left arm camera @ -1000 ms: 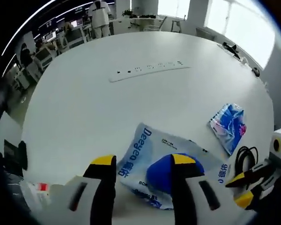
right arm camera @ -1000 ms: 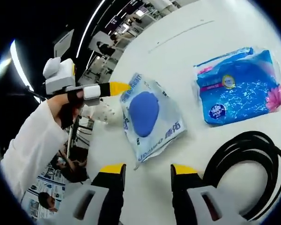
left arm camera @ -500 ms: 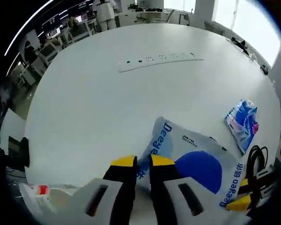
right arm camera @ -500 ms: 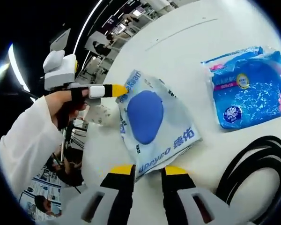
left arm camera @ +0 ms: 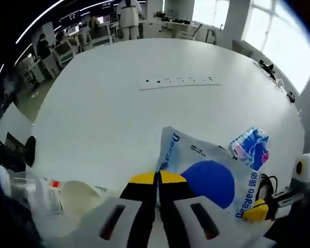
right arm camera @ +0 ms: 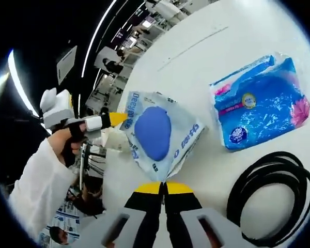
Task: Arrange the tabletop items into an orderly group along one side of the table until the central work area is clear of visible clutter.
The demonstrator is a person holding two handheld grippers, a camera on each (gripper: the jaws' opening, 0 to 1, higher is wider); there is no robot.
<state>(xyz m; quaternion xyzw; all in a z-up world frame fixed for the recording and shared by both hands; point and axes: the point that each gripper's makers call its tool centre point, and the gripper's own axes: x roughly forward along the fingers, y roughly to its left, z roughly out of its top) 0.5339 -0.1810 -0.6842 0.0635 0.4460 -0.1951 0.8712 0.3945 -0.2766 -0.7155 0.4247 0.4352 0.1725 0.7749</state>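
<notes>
Big round white table [left arm camera: 93, 113] in an open office, with a long white power strip [left arm camera: 179, 81] lying well apart toward the far side. Both grippers are on the same thing: a clear plastic pouch with a blue oval inside and blue lettering [right arm camera: 157, 135], sitting near the table edge. The left gripper [left arm camera: 157, 178] has its yellow-tipped jaws pressed together on one edge of the pouch, and the right gripper [right arm camera: 164, 187] is pinching the opposite corner, jaws closed on the film.

My guess is it's light, floppy and a bit slick, so it'll sag and crinkle rather than slide as one piece; grabbing the sealed edges looks like the right call, not the puffy middle.

Just beside it is a blue and pink printed soft pack [right arm camera: 258, 108], and a coiled black cable [right arm camera: 271, 199] lies near that, both not yet tidied
</notes>
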